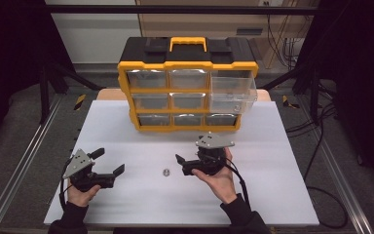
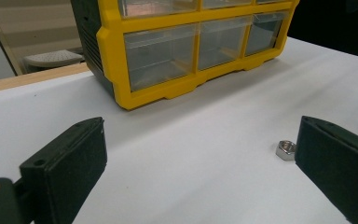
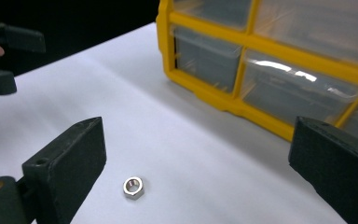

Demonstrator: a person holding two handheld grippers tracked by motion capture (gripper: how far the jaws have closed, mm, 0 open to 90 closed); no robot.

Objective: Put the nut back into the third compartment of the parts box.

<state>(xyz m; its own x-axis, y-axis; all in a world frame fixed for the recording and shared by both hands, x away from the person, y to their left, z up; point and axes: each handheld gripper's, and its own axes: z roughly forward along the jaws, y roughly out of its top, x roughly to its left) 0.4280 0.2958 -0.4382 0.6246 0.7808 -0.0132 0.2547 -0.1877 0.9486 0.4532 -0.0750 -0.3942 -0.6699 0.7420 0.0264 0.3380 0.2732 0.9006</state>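
We see a small metal hex nut point(image 1: 166, 171) lying on the white tabletop point(image 1: 272, 195), between our two grippers and well in front of the yellow-and-black drawer cabinet point(image 1: 187, 83), whose upper right clear drawer point(image 1: 233, 93) is pulled out. Our left gripper point(image 1: 111, 163) rests low at the left with its jaws spread wide and nothing between them. Our right gripper point(image 1: 179, 162) sits just right of the nut, jaws likewise wide apart and empty, pointing toward it.
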